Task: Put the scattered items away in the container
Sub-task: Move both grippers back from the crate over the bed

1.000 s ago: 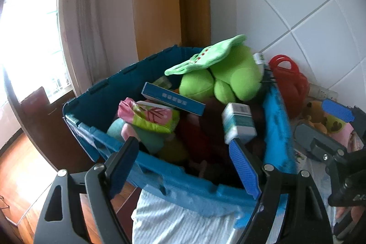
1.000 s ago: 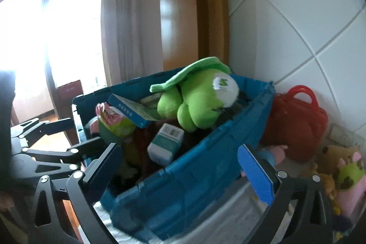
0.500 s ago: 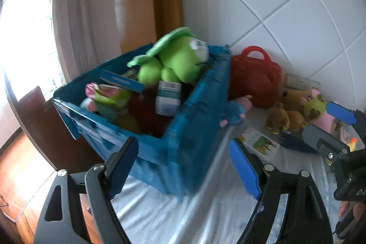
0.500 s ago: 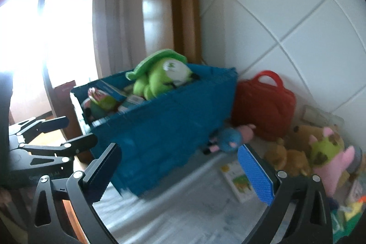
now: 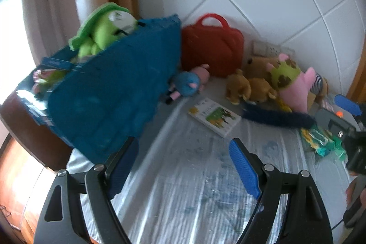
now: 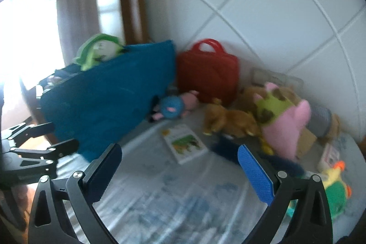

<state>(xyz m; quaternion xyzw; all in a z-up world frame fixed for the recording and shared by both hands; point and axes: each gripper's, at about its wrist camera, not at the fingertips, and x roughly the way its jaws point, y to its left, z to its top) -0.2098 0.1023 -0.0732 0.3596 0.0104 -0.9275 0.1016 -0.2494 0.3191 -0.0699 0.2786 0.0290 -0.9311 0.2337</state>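
Observation:
A blue crate point(image 5: 114, 93) point(image 6: 109, 95) stands at the left, piled with toys, a green plush point(image 5: 103, 31) on top. Scattered to its right lie a small blue-and-pink plush point(image 5: 188, 81), a picture book point(image 5: 213, 116) point(image 6: 185, 143), brown plush animals point(image 5: 249, 87) and a pink-and-green plush point(image 5: 292, 84) point(image 6: 283, 116). A dark blue fuzzy strip point(image 5: 274, 118) lies near the book. My left gripper point(image 5: 183, 164) hangs open and empty over the sheet. My right gripper point(image 6: 180, 170) is open and empty too, short of the book.
A red carry case point(image 5: 212, 47) leans on the tiled wall beside the crate. Green and orange toys point(image 6: 336, 186) lie at the right. A striped pale sheet point(image 5: 187, 198) covers the surface. A curtain and bright window are at the left.
Both grippers swung right and slightly down, away from the crate's open top toward the scattered toys. The crate slid to the left in both views. Both stayed open.

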